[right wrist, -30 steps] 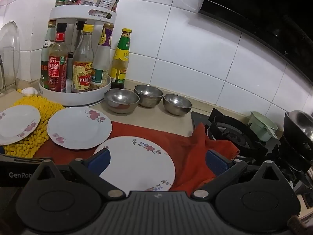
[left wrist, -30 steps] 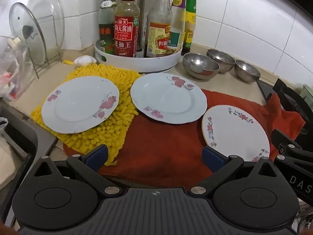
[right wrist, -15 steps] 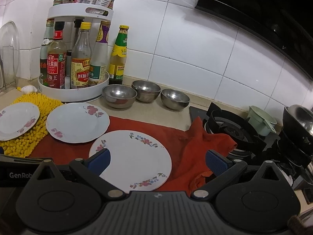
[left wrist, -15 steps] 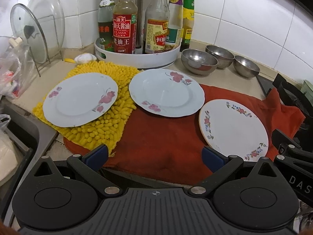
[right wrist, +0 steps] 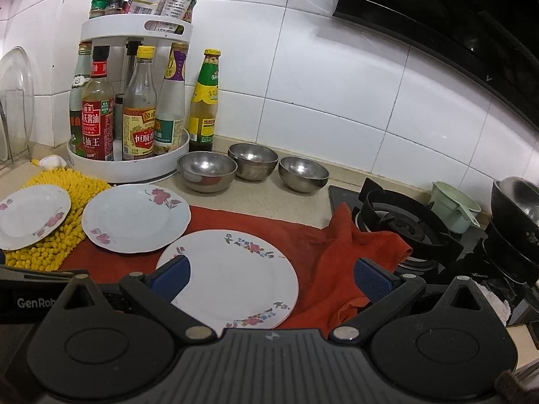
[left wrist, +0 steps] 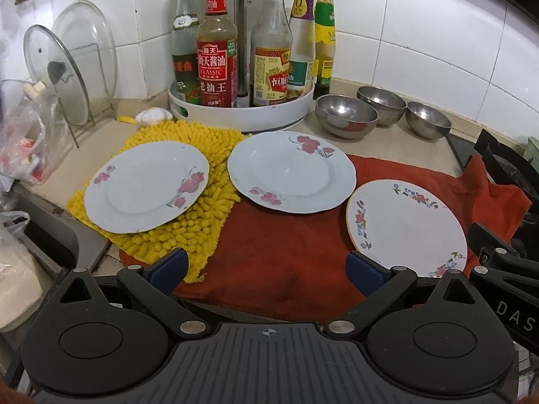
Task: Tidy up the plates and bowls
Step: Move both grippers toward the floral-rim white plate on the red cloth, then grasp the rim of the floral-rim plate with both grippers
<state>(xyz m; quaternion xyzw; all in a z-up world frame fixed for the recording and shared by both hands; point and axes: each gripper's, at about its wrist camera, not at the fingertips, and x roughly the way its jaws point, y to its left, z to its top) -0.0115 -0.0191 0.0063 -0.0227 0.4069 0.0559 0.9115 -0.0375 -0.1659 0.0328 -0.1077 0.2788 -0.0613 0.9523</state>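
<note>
Both grippers backed off, nothing picked up yet

Left gripper (left wrist: 264,269) and right gripper (right wrist: 271,277) have pulled back higher, jaws spread, empty. Three white floral plates (left wrist: 291,171) lie apart on the red cloth (left wrist: 286,259) and yellow mat (left wrist: 188,235); three steel bowls (right wrist: 252,161) unstacked behind.
</note>
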